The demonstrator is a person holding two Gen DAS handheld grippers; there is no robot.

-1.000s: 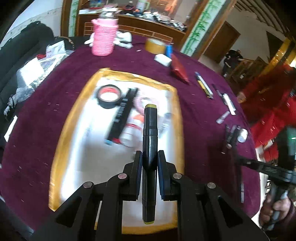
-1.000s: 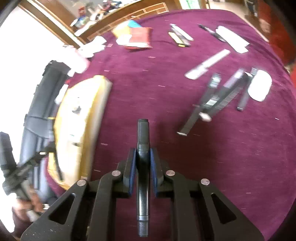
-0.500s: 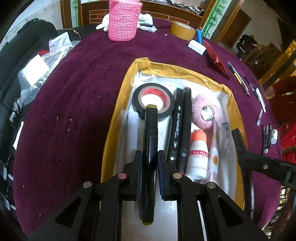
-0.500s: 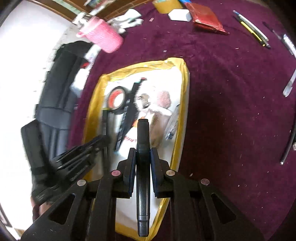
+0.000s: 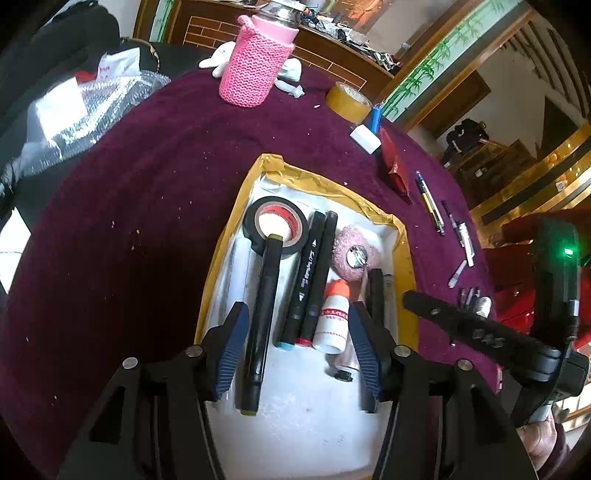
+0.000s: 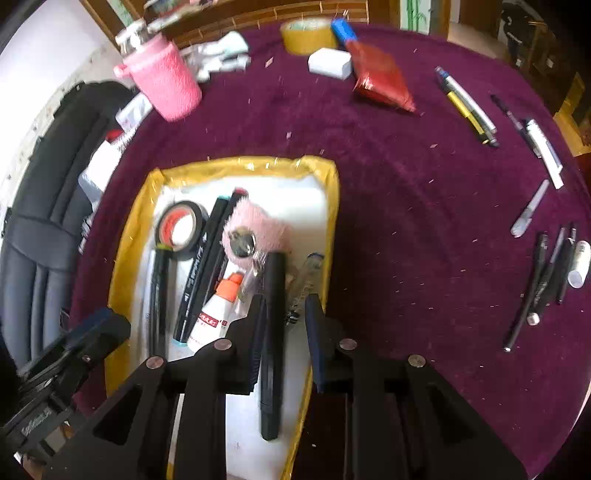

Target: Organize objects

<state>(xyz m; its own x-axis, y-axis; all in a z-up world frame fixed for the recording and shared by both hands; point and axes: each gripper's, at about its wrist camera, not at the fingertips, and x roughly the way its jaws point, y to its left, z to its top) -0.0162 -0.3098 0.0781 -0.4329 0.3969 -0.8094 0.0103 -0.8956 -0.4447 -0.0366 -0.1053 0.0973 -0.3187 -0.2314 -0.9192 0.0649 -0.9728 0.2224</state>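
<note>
A yellow-rimmed white tray sits on the maroon tablecloth. In it lie a black tape roll, two black markers, a pink puff and a white bottle with an orange cap. My left gripper is open over the tray; a black marker with an olive tip lies loose between its fingers. My right gripper is open; a black pen lies between its fingers, close to the left one.
A pink knitted cup, brown tape roll, white eraser and red pouch sit at the far side. Several pens lie right of the tray. A black bag lies left.
Both grippers have opened. The olive-tipped marker and the black pen now lie loose in the tray. The right gripper has moved further over the tray.
</note>
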